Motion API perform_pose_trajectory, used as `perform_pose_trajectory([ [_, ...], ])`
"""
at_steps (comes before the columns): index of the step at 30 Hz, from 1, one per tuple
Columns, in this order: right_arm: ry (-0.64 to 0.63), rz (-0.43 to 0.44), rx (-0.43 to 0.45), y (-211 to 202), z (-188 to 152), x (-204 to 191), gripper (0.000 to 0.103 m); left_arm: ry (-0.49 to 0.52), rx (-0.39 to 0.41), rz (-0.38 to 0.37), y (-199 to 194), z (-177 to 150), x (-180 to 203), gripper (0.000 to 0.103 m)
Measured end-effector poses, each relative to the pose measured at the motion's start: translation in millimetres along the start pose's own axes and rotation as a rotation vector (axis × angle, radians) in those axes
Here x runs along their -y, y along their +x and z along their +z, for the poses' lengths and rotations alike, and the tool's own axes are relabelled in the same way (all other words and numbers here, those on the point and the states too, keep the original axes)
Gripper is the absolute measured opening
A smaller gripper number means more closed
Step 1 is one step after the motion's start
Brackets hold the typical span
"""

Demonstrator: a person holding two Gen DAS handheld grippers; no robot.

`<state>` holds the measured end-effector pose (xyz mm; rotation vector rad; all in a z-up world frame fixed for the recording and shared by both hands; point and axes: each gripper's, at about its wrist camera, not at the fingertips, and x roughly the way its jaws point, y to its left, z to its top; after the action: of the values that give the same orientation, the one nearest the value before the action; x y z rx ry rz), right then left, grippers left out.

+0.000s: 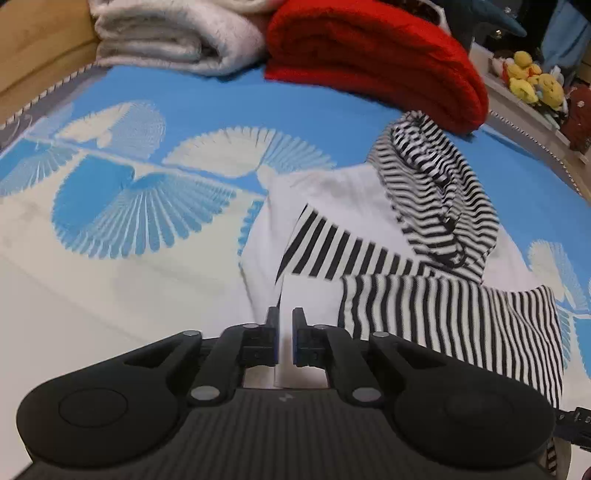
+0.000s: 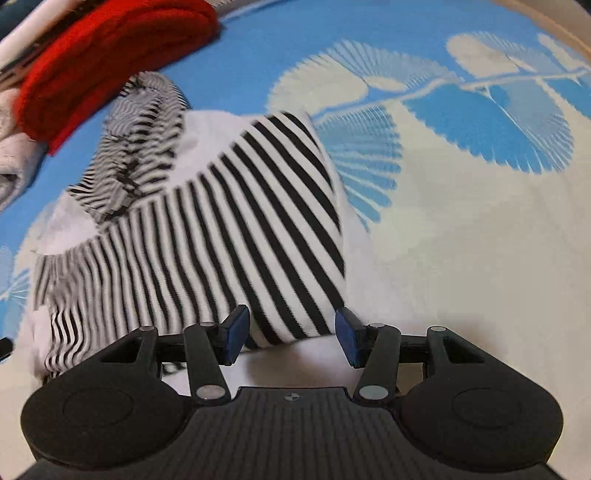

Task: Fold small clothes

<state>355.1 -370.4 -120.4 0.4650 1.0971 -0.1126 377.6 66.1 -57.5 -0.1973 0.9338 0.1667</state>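
A small white garment with black-and-white striped sleeves and hood (image 1: 369, 229) lies on the blue-and-cream bedspread (image 1: 147, 92). My left gripper (image 1: 286, 321) is nearly closed, pinching the white near edge of the garment between its blue pads. In the right wrist view the striped part of the garment (image 2: 229, 229) lies folded over, right in front of my right gripper (image 2: 291, 328). The right jaws stand wide apart around the striped fold's near edge, gripping nothing.
A folded red blanket (image 1: 369, 55) and a folded white towel (image 1: 173, 33) lie at the far end of the bed. Yellow plush toys (image 1: 532, 77) sit on a shelf at the far right. The bed's wooden side (image 1: 33, 48) runs along the left.
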Motion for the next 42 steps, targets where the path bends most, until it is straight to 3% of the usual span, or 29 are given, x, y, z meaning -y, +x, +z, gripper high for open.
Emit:
perform_pose_trajectory([
  [2,0.018,-0.001,0.005,-2.6,0.0,-0.8,0.053,0.019,0.03,-0.038,-7.3,0.3,5.4,0.017],
  [4,-0.026,-0.007,0.038,-7.2,0.2,-7.5,0.053,0.034,-0.002,-0.08,-1.1,-2.1,9.2,0.023],
  [6,-0.084,-0.038,0.052,-4.9,-1.5,-12.5,0.053,0.029,-0.117,-0.088,19.8,-11.8,10.9,0.034],
  [8,-0.074,-0.043,0.005,4.7,-2.7,-8.3,0.053,0.015,-0.276,-0.024,46.6,-27.9,6.8,0.034],
  [9,-0.055,-0.04,-0.026,8.4,-3.5,-6.0,0.053,-0.001,-0.287,-0.017,50.1,-31.8,4.0,0.034],
  [13,-0.063,-0.034,0.017,-6.6,-0.4,-14.0,0.053,-0.002,-0.187,-0.026,25.8,-19.7,11.7,0.039],
  [15,-0.111,-0.02,0.075,-20.9,1.7,-23.9,0.053,0.02,-0.125,-0.029,11.2,-12.1,17.7,0.047],
  [17,-0.155,-0.019,0.119,-33.3,2.8,-31.3,0.053,0.019,-0.074,-0.028,-0.2,-5.8,21.2,0.063],
  [21,-0.234,-0.022,0.169,-47.5,1.7,-42.7,0.053,-0.001,-0.02,-0.037,-15.1,1.4,25.2,0.071],
  [23,-0.271,-0.042,0.186,-52.7,1.0,-46.4,0.053,-0.01,0.01,-0.046,-24.8,3.7,25.8,0.081],
  [31,-0.302,-0.066,0.212,-70.5,-0.8,-38.9,0.053,0.057,0.126,-0.015,-49.5,4.6,35.6,0.084],
  [42,-0.305,-0.106,0.163,-63.4,2.9,-21.2,0.053,0.068,0.152,0.006,-51.8,3.9,47.3,0.084],
])
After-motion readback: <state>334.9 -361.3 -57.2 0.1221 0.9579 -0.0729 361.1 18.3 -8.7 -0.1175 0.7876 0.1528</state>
